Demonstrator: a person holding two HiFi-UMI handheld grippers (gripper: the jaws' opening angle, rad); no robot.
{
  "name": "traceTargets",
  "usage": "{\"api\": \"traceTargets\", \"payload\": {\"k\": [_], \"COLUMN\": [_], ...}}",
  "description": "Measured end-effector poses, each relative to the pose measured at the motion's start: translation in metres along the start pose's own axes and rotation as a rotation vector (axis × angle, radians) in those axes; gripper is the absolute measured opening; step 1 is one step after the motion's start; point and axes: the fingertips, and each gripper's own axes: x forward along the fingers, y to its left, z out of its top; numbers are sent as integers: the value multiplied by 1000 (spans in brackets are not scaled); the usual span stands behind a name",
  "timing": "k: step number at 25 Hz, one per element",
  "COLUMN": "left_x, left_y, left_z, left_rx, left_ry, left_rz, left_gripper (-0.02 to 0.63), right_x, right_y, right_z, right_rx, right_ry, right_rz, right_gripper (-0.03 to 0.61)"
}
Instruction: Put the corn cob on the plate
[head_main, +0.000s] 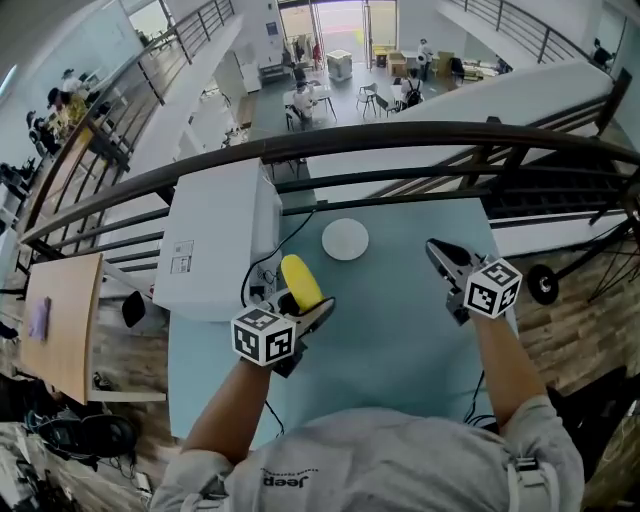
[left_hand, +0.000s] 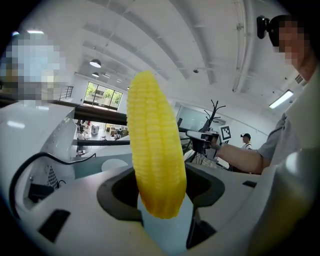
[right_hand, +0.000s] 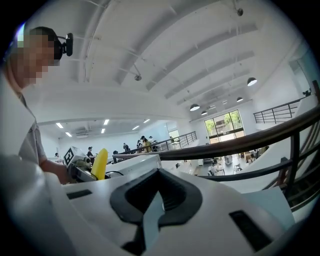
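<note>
Gripping the lower end of the corn cob (left_hand: 155, 145), the left gripper (left_hand: 162, 200) has its fingers (left_hand: 100, 220) spread wide around the yellow cob, which stands upright between them and rises well past their tips. In the head view this left gripper (head_main: 305, 300) hangs above the near left part of the pale blue counter (head_main: 400, 330), its marker cube toward the person, and the corn cob (head_main: 300, 282) juts out toward 12 o'clock. At 3 o'clock from it, well apart, the right gripper (head_main: 437, 250) also hangs over the counter. The right gripper view shows this right gripper (right_hand: 152, 210) with its fingers (right_hand: 200, 220) drawn almost together, only a thin wedge of counter showing between them and nothing in their grasp. The same view catches the corn cob (right_hand: 99, 164) off at 9 o'clock. Farther out, the round white plate (head_main: 345, 240) lies flat on the counter at about 1 o'clock from the cob, apart from it and with nothing on it. In the left gripper view the plate (left_hand: 114, 164) shows as a pale oval at 9 o'clock of the cob. A white box (head_main: 215, 240) sits at 10 o'clock along the counter's left edge, with a black cable (head_main: 262, 262) curling beside it. Beyond the counter's far edge runs a dark railing (head_main: 400, 140).
</note>
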Motion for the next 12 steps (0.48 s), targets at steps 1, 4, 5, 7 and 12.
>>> {"api": "traceTargets", "payload": {"k": [1, 4, 5, 7, 12], "left_x": [6, 27, 34, 47, 81], "left_y": [5, 19, 25, 39, 71], "left_z": [0, -4, -6, -10, -17], "left_rx": [-6, -26, -31, -40, -47], "left_ry": [8, 37, 49, 69, 111], "left_rz": [4, 13, 17, 27, 52], "left_gripper": [255, 255, 255, 255, 255], "right_x": [7, 25, 31, 41, 59], "right_y": [-3, -12, -14, -19, -37], "right_z": [-2, -12, -16, -27, -58], "right_rx": [1, 13, 20, 35, 87], "right_ry": [5, 15, 19, 30, 58], "right_rz": [7, 22, 26, 32, 29], "right_gripper": [17, 17, 17, 17, 17]}}
